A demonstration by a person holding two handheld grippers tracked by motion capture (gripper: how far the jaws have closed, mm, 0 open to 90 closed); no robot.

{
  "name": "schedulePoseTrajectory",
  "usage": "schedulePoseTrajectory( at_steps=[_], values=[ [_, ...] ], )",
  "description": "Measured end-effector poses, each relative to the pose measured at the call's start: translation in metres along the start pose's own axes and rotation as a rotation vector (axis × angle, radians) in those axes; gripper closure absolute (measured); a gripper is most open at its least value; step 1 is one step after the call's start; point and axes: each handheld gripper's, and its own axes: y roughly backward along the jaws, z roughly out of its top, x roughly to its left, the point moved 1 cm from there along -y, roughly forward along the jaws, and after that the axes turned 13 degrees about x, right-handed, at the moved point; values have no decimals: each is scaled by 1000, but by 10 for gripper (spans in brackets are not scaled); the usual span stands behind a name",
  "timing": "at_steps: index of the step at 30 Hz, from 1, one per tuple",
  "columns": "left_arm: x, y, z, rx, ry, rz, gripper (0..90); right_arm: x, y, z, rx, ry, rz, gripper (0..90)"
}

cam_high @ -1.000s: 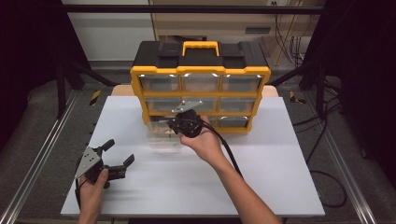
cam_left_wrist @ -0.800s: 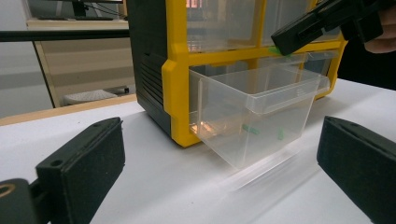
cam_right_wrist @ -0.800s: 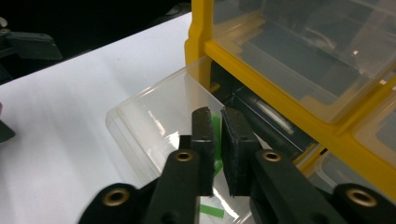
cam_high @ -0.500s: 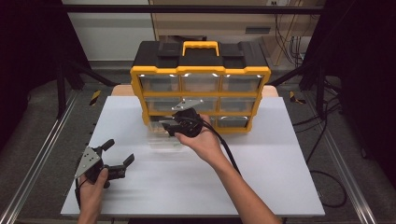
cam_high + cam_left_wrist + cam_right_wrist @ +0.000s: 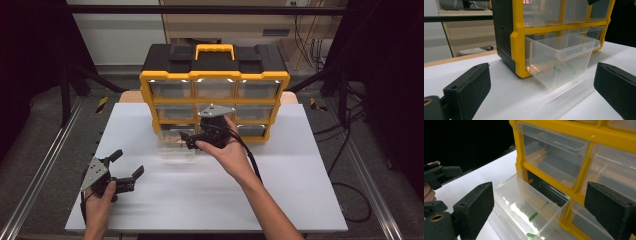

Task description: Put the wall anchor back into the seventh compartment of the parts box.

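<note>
A yellow and black drawer cabinet (image 5: pixel 215 75) stands at the back of the white table (image 5: pixel 300 180). Its bottom-left clear drawer (image 5: pixel 175 146) is pulled out onto the table. A few small green pieces (image 5: pixel 533 216) lie in the drawer. My right gripper (image 5: pixel 186 141) hovers just above the drawer's right side, pointing left. Its jaws have just been opening and stand wide with nothing between them. My left gripper (image 5: pixel 128 162) rests low at the table's front left, open and empty, facing the drawer (image 5: pixel 564 57).
The cabinet's other clear drawers (image 5: pixel 215 90) are pushed in. Bare white table lies between the two grippers and to the right of the cabinet. Metal rails (image 5: pixel 40 175) and dark floor flank the table. The right gripper's cable (image 5: pixel 250 160) trails along the forearm.
The right gripper's jaws have opened, and it has lifted slightly and drawn back to the right from the drawer. The drawer stays pulled out. The left gripper has not moved.
</note>
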Motion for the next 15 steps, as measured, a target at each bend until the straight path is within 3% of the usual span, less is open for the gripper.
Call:
schedulePoseTrajectory(
  at_steps=[15],
  values=[
    [0, 1, 0, 2, -4, 4, 9, -28, 39, -30, -73, -14, -47, 65]
  ],
)
